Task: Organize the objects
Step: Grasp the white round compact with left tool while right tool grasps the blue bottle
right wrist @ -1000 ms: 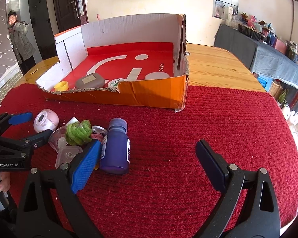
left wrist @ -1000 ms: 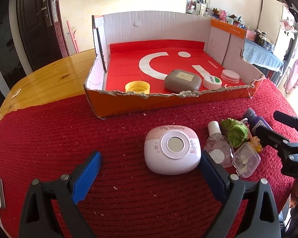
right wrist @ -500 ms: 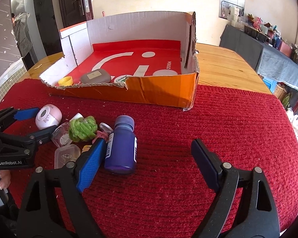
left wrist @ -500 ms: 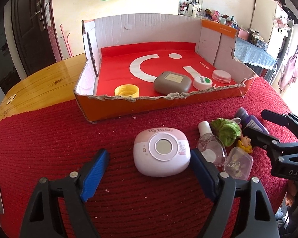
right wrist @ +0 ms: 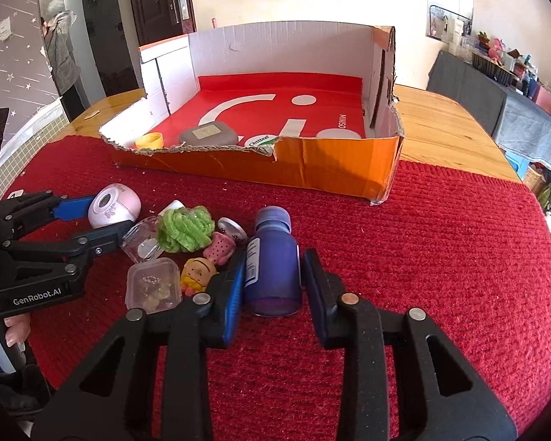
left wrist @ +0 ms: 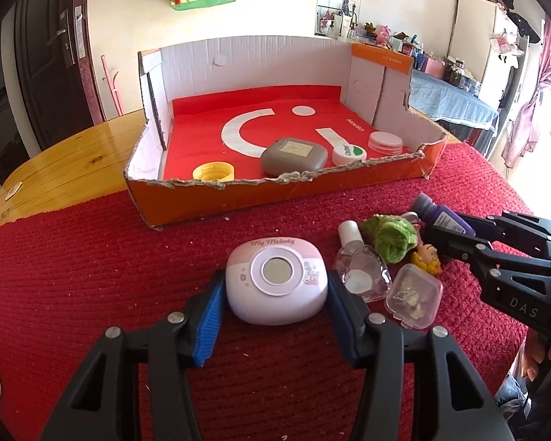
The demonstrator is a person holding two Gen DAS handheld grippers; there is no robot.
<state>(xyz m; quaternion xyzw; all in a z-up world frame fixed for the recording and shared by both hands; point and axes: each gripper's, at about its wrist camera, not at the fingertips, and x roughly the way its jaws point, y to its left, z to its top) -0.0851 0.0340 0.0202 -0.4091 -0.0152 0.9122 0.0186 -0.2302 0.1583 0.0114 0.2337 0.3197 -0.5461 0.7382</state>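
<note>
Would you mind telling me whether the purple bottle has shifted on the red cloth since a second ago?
No. The purple bottle lies in the same spot beside the green ball; only the right gripper jaws have been closing around it.

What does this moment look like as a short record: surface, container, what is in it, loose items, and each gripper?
surface: red knitted cloth over a wooden table
container: cut-down cardboard box, red liner
in box: yellow cap, grey case, white jar lid, round pads
loose on cloth: green scrunchie, clear plastic box, small doll, heart-shaped glass bottle
left gripper: jaws just closing, on either side of the pink My Melody case
right gripper: jaws just closed, on the purple bottle lying on its side
</note>
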